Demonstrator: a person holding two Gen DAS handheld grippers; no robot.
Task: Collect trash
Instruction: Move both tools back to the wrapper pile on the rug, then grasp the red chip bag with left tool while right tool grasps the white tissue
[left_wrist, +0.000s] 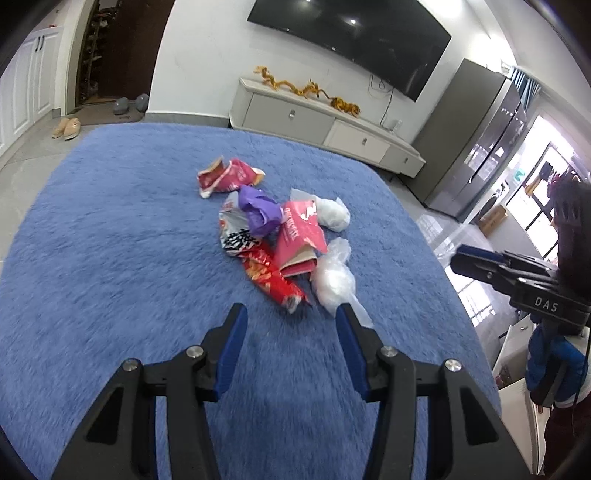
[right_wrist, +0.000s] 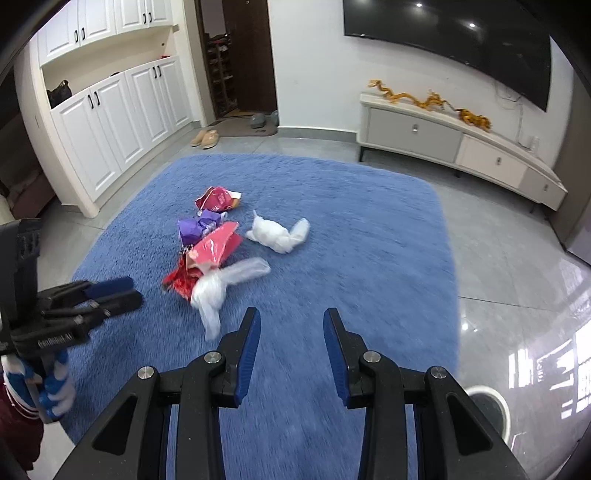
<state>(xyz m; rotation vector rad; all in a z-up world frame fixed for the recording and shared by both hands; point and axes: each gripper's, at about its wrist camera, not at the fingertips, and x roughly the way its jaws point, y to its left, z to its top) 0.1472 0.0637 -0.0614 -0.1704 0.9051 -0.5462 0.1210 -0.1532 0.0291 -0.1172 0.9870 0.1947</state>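
Underfoot, a shaggy blue rug (left_wrist: 110, 240) carries the trash, heaped near its middle. You have crinkled foil snack bags: a red-and-white one (left_wrist: 227, 176) at the far end, a glossy red one (left_wrist: 273, 278) nearest your left hand-held gripper (left_wrist: 291, 314). Between them lie a crumpled purple plastic bag (left_wrist: 258, 210), a grey wrapper with black lettering (left_wrist: 236, 236) and a flattened pink cardboard box (left_wrist: 299, 236), open at one end. Two knotted, translucent white plastic bags flank the box: one (left_wrist: 332, 212) beyond it, one (left_wrist: 334, 280) just ahead of your left gripper's right finger.

Your left hand-held gripper hangs over bare rug with its blue-padded jaws moderately apart, nothing between them. Your right hand-held gripper (right_wrist: 291, 317) stands a little narrower, also empty, beside the pile, the nearer white bag just ahead and to its left.

Around the rug: glossy grey tile floor (right_wrist: 498, 258), white panelled cabinets (right_wrist: 110, 110), a low pale TV console (right_wrist: 443, 133) topped with a golden dragon ornament (right_wrist: 424, 99), a wall-mounted dark screen (right_wrist: 461, 40).
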